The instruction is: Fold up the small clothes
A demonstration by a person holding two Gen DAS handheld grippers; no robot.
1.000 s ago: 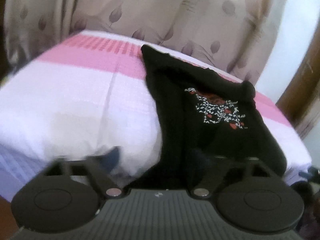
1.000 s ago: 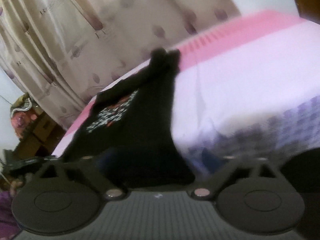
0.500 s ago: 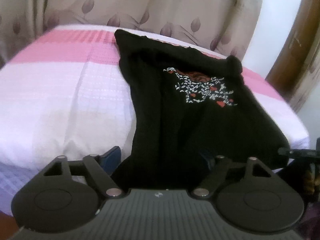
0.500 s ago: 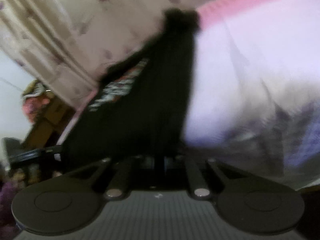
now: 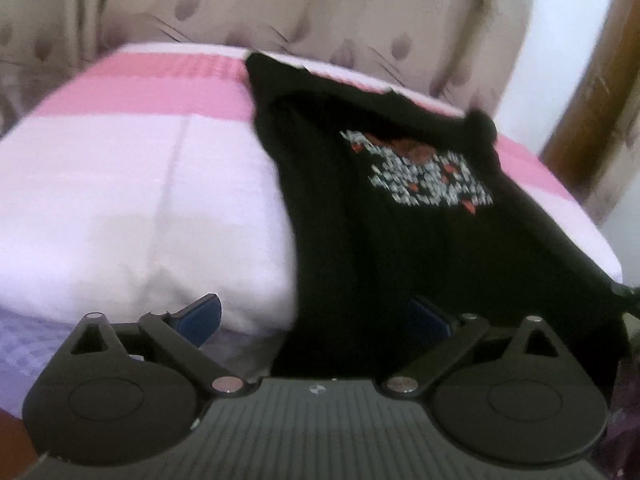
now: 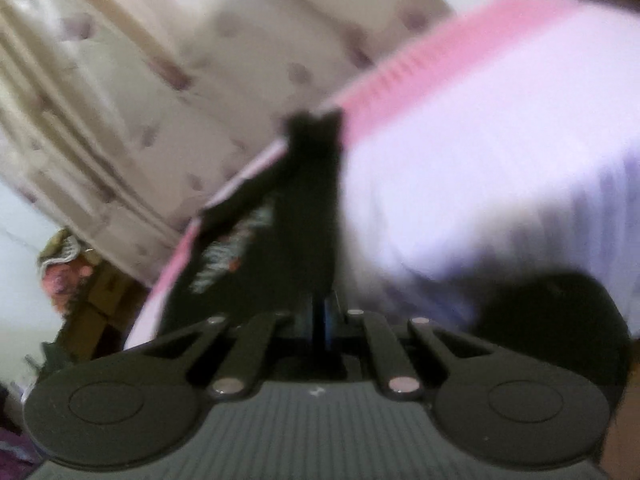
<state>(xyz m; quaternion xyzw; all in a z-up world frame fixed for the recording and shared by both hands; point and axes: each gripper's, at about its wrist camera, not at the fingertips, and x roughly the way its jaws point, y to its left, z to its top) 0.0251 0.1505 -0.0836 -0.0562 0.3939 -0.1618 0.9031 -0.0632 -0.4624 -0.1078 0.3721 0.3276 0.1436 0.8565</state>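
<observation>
A black t-shirt with a red and white print lies on the pink and white bed, its near hem hanging over the front edge. My left gripper is at that hem with its jaws opening wide. The cloth hangs between the blue pads but neither pad presses on it. In the blurred right wrist view the t-shirt runs as a dark strip straight into my right gripper, which is shut on its near edge.
A beige leaf-patterned curtain hangs behind the bed. A wooden door frame stands at the right. Clutter is piled beside the bed at the left of the right wrist view. A dark rounded object sits below the bed's edge.
My right gripper went from open to shut on the shirt's near edge, and its view rolled. My left gripper came closer and lower at the hem, its jaws narrowing, then spreading.
</observation>
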